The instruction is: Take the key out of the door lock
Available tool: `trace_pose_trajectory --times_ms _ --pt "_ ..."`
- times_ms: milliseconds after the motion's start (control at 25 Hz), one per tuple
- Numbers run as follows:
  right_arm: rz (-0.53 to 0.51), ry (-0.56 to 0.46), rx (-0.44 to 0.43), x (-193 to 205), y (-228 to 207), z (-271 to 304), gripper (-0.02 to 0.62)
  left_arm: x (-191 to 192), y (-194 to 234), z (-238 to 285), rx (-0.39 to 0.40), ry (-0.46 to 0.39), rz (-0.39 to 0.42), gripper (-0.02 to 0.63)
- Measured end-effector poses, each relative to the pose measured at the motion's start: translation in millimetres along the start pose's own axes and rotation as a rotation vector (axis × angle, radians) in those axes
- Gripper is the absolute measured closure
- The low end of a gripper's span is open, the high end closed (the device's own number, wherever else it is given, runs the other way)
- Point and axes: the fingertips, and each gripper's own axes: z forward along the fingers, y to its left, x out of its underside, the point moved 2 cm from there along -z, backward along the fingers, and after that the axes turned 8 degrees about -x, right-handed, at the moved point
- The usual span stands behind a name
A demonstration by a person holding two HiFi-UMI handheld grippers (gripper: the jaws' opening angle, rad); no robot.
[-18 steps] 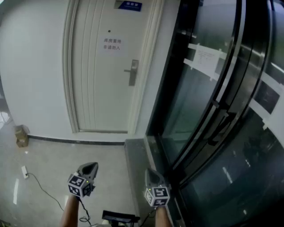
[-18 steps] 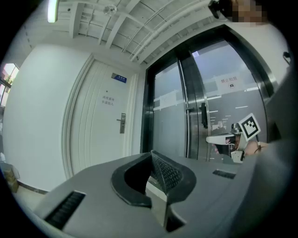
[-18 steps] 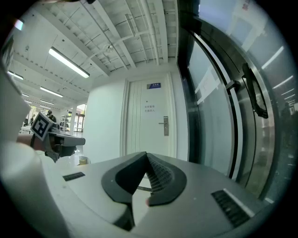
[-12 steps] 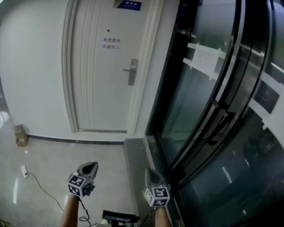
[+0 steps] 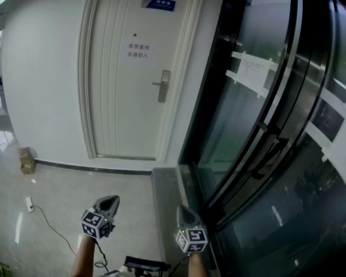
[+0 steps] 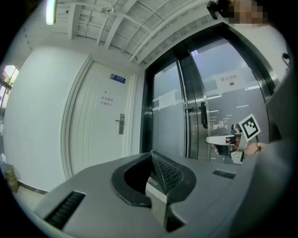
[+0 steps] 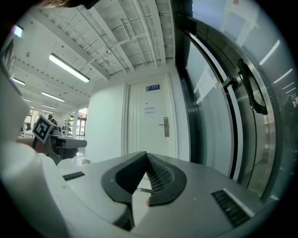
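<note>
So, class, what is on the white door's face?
A paper notice, a blue sign above it, and a metal lock plate with its handle, all on the white door. Any key in it is too small to make out.

We see our head view drift a little, so the door [image 5: 130, 108], its lock [image 5: 164, 86] and the cardboard box [image 5: 26, 160] at far left sit slightly higher.

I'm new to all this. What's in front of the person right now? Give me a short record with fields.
Door: white door, closed, straight ahead
Lock: metal handle plate on its right edge; key too small to tell
Left hand-held gripper: shut, empty, well short of the door
Right hand-held gripper: shut, empty
Right side: glass doors
Floor: cardboard box by the wall
</note>
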Motion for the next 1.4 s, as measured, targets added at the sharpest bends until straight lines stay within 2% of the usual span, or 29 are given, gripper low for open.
trace_pose_trajectory --times_ms 280,560,880,1400 --pt "-0.001 0.002 -0.015 10.2 -13.4 -3.0 0.590 8.5 -20.1 8.7 0.004 0.006 0.004 0.597" --pt "-0.005 0.004 -0.012 13.8 -31.6 14.1 0.591 13.9 -17.0 28.8 -0.010 0.018 -0.003 0.598" --pt "-0.001 0.009 -0.005 17.1 -53.3 74.2 0.591 12.7 20.1 84.9 -0.003 0.008 0.007 0.597" --pt "-0.007 0.005 0.040 -12.5 -99.2 215.7 0.591 -18.5 106.5 217.8 0.045 -0.001 0.011 0.598"
